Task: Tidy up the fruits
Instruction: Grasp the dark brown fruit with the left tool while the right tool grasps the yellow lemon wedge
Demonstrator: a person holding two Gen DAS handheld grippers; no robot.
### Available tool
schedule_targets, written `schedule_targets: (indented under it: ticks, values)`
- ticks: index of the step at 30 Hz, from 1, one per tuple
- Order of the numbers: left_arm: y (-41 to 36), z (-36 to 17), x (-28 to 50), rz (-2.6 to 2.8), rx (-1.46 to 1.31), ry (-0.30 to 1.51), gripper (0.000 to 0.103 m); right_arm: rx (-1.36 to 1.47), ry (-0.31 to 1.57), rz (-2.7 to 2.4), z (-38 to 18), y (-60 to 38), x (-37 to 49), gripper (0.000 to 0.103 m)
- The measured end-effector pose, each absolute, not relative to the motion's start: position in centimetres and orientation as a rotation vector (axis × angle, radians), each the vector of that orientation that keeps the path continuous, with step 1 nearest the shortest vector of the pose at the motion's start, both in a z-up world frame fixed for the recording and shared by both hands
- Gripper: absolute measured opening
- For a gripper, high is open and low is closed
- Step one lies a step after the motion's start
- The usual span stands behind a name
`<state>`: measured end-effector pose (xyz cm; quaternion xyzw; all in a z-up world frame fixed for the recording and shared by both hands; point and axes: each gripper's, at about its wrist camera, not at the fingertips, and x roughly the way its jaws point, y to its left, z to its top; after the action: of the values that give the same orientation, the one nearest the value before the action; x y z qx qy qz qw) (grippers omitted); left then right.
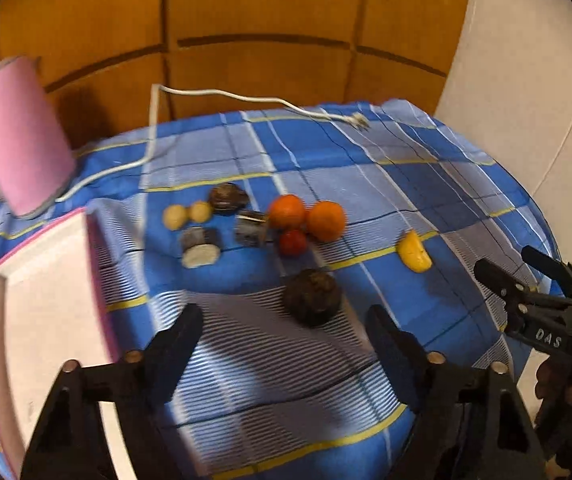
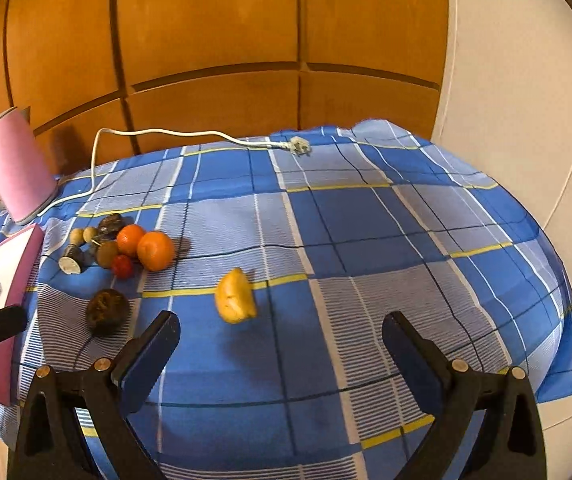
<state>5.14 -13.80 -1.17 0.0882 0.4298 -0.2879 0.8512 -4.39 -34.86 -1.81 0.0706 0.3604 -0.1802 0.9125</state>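
On the blue checked cloth (image 1: 326, 152) lies a cluster of fruit: two oranges (image 1: 288, 210) (image 2: 155, 250), a small red fruit (image 1: 293, 242), two pale yellow ones (image 1: 174, 216) and several dark pieces (image 1: 227, 196). A dark round fruit (image 1: 313, 298) sits apart, just beyond my left gripper (image 1: 284, 314), whose jaws stand apart without touching it. A yellow fruit (image 2: 235, 296) lies alone, ahead and slightly left of my right gripper (image 2: 281, 320), which is open and empty. The right gripper (image 1: 514, 264) also shows at the edge of the left wrist view.
A white tray with a pink rim (image 1: 53, 300) (image 2: 31, 264) lies at the left edge of the cloth. Behind it stands a pink kettle (image 1: 17, 136) (image 2: 15, 164); its white cord (image 1: 245, 98) and plug (image 2: 300, 146) trail along the back. Wooden panels rise behind, a white wall to the right.
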Motion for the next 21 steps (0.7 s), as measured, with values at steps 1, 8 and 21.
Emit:
schedule_targets:
  ticks: [1, 8, 21]
  values:
    - [-14.6, -1.4, 5.4, -0.623, 0.193, 0.916, 0.073, 0.149, 0.744, -0.375, -1.9, -35.0, -4.5, 0.103]
    - [-19.0, -4.7, 7.1, -0.628, 0.269, 0.992, 0.051, 0.171, 0.746, -0.395, -2.3, -36.2, -4.9, 0.103]
    - [-18.1, -6.6, 6.7, -0.636, 0.269, 0.911, 0.047, 0.190, 0.763, -0.280, -2.6, -36.2, -3.3, 0.099]
